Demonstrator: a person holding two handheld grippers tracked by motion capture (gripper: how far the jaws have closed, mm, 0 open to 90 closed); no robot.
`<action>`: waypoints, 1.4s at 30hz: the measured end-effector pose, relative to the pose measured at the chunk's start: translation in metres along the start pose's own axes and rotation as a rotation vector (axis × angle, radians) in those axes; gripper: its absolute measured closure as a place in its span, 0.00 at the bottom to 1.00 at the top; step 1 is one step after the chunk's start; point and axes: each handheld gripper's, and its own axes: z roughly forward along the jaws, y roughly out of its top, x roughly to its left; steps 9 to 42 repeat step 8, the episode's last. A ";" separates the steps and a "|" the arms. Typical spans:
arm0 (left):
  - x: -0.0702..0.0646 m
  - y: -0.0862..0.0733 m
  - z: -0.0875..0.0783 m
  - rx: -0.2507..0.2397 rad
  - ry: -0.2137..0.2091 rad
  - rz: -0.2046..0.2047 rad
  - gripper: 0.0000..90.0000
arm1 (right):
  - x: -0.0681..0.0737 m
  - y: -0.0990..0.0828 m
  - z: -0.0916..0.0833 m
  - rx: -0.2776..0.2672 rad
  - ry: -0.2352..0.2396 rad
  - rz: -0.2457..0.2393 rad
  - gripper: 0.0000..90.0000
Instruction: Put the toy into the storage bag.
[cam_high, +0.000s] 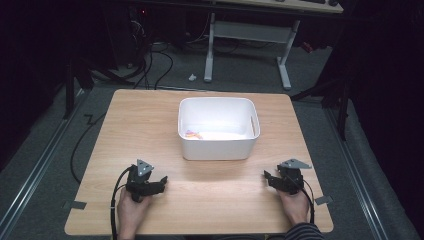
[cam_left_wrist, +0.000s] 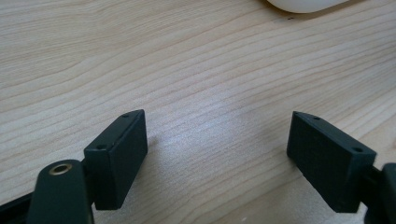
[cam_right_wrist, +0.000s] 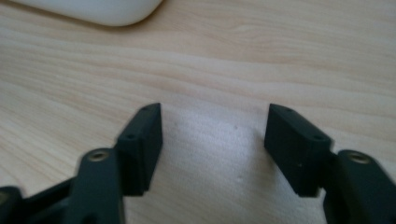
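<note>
Down in the lower left of the high view, the left gripper rests on the wooden table, held in the person's left hand with its cable looping back toward the bottom edge. In the left gripper view its own two black jaws stand wide apart, bare wood grain between them, nothing held, and a curved sliver of white shows at the top right of that frame. Moving to the middle of the high view, there's the white bin, a rectangular tub sitting at centre, slightly toward the far side of the table, well apart from both grippers; something small and orange-pink lies in its lower left corner, too small to make out. Over to the lower right, the right gripper rests on the table, grey plate on top, gripped by the right hand with a striped sleeve at the bottom edge. The right gripper view shows its jaws spread, empty, over pale wood, with the bin's white edge in the upper left.
</note>
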 end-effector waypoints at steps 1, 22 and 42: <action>0.000 0.000 0.000 0.000 0.000 0.000 0.23 | 0.000 0.000 0.000 0.000 -0.002 0.001 0.41; 0.000 0.000 0.000 0.000 0.000 0.000 0.23 | 0.001 0.000 0.000 0.003 -0.009 0.011 0.39; 0.000 0.000 0.000 0.000 0.000 0.000 0.23 | 0.001 0.000 0.000 0.003 -0.009 0.011 0.39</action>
